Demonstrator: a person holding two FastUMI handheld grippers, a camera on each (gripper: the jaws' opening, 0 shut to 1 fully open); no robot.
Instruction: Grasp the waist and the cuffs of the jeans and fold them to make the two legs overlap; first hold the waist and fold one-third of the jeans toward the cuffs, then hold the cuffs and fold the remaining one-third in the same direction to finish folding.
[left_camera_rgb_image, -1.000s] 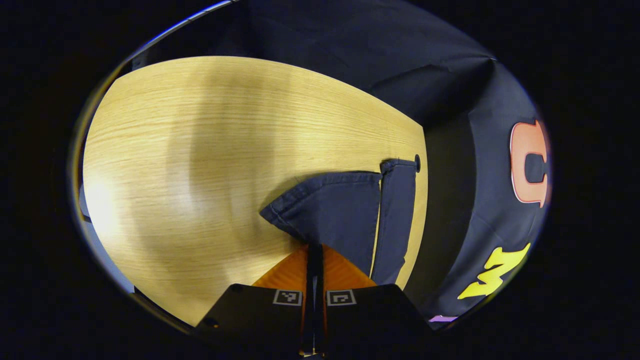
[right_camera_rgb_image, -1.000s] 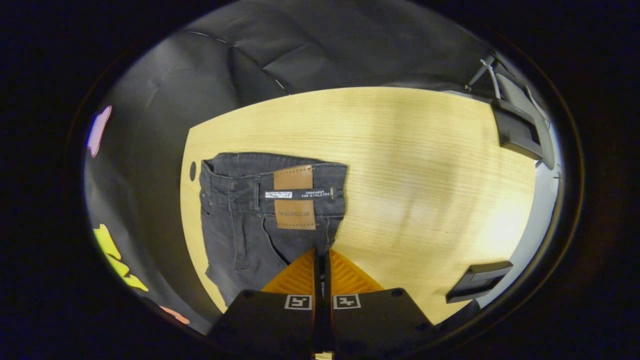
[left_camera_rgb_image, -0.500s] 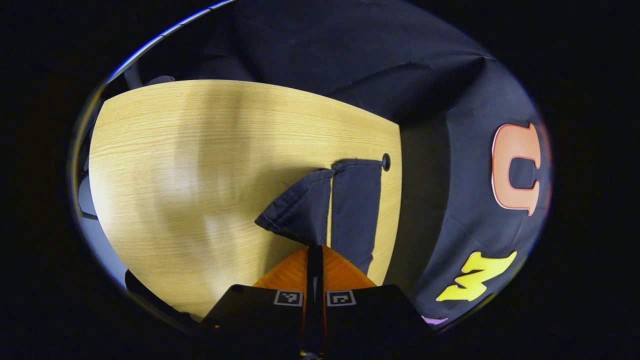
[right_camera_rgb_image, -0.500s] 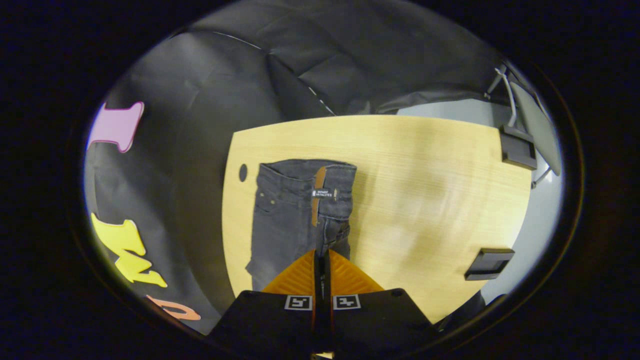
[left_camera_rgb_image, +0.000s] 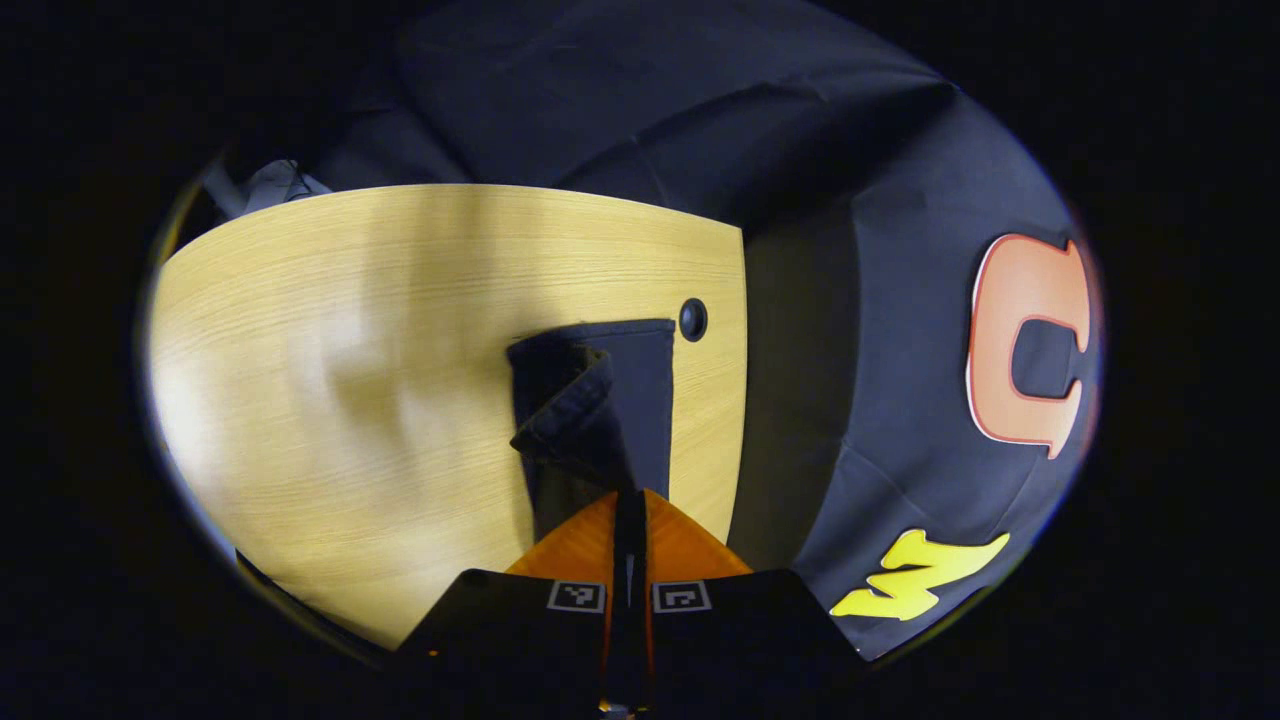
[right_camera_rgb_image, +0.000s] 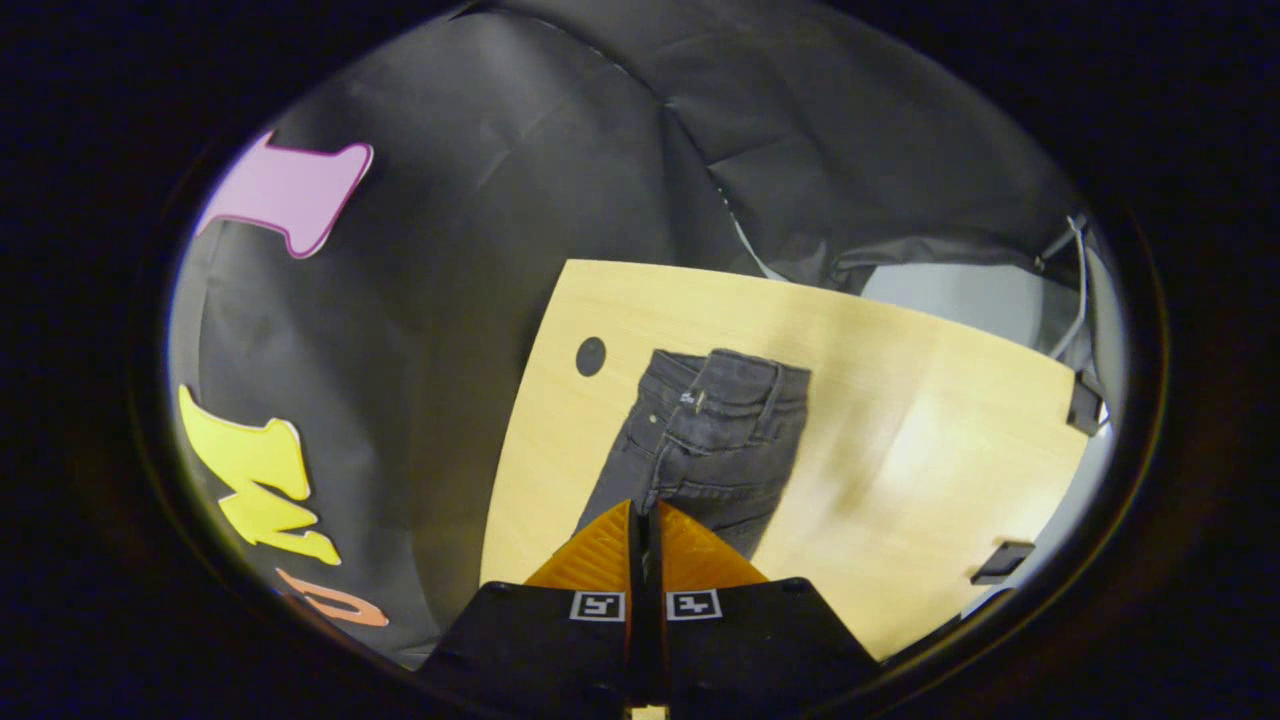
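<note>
Denim first, left gripper view: dark folded jeans (left_camera_rgb_image: 600, 400) lie on pale wood-grain table (left_camera_rgb_image: 400, 330), round black hole (left_camera_rgb_image: 693, 319) at 1 o'clock of them. Left gripper (left_camera_rgb_image: 630, 510) pinched tight on lifted cuff.

Right gripper view: right gripper (right_camera_rgb_image: 645, 520) clamped on waist end, jeans stretching toward 12 o'clock.

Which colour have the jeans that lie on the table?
The jeans are dark grey, nearly black, washed denim; this shows best in the right gripper view.

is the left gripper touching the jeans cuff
Touching: in the left gripper view the left gripper fingers are closed on the lifted jeans cuff.
</note>
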